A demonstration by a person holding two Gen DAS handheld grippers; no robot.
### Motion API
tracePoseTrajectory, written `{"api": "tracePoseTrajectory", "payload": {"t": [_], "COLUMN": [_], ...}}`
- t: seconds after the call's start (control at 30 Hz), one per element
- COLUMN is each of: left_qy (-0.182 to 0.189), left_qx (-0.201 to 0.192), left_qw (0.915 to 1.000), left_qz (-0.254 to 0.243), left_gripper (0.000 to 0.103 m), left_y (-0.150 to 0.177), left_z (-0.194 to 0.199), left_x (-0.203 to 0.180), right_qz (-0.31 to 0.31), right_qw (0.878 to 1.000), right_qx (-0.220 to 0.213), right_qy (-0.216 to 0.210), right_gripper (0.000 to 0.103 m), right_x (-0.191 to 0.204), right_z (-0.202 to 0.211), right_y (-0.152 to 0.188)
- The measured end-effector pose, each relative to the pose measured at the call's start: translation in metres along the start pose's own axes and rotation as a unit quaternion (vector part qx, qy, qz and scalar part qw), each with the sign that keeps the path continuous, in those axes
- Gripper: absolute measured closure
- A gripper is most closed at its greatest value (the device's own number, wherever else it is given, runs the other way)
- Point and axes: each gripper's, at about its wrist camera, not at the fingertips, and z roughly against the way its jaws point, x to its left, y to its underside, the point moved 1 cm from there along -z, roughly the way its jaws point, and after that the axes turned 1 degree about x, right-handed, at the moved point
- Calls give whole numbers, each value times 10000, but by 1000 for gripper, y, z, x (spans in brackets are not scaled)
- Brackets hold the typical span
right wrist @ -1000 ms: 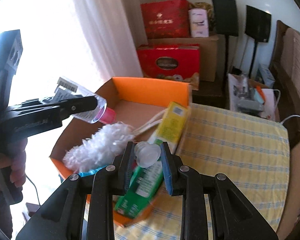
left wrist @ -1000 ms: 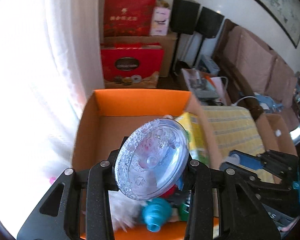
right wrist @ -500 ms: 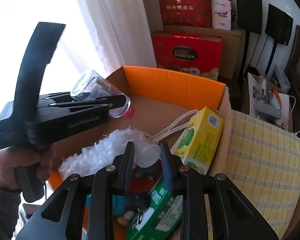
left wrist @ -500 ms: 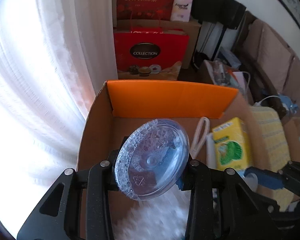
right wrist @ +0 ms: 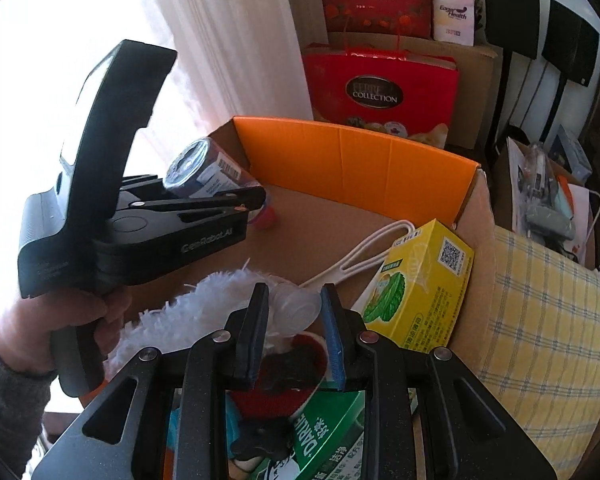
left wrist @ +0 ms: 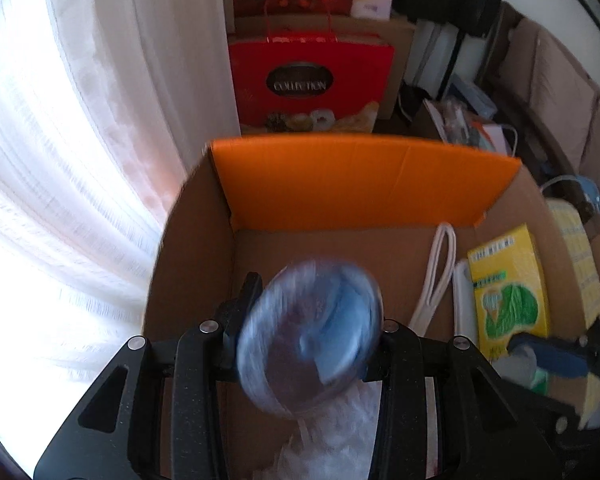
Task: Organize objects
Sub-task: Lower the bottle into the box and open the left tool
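Note:
My left gripper [left wrist: 308, 312] is shut on a clear plastic bottle [left wrist: 310, 334] with a pink cap, its base toward the camera; it hangs inside the open cardboard box [left wrist: 360, 184]. In the right wrist view the left gripper [right wrist: 256, 200] holds the bottle [right wrist: 204, 172] above the box's left side. My right gripper [right wrist: 294, 308] is shut on a small clear plastic cap [right wrist: 296, 308] over the box's near part.
In the box [right wrist: 352, 156] lie a yellow carton [right wrist: 420, 280], a white fluffy duster [right wrist: 196, 312] with looped handle, a green toothpaste box [right wrist: 324, 432] and a red item. A yellow checked cushion [right wrist: 548, 320] lies right. Red gift boxes [right wrist: 380, 88] stand behind.
Both grippers have moved forward over the box. The left gripper has lowered the bottle deeper into the box; the bottle is blurred by motion.

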Motion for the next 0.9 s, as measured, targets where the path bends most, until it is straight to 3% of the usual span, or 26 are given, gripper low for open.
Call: {"api": "tracePoseTrajectory", "payload": {"t": [0.07,0.13,0.2,0.57,0.9], "left_qy": [-22,27,153,391,452], "left_qx": [56,-36,-173,-264,-333], "left_qw": [10000,9999,9994,9976,9953], "left_qz": [-21,113,262,505,784], "left_gripper": [59,42,37,27,16], "left_y": [8,11,12,18,23], "left_z": [5,16,27,59,70], "left_x": [1,5,12,27,42], "right_qz": [1,12,43,124,-102], "right_qw": [10000,10000,10000,9999,9996], "right_qx": [3,-8,-19,-98,-159], "right_qy": [-6,-16,-13,6,198], "right_gripper": [77,77,77,77,76], "right_x": [1,2,5,20,12], "right_z": [1,2,4,11,-13], "right_y": [0,0,0,-4,-26]}}
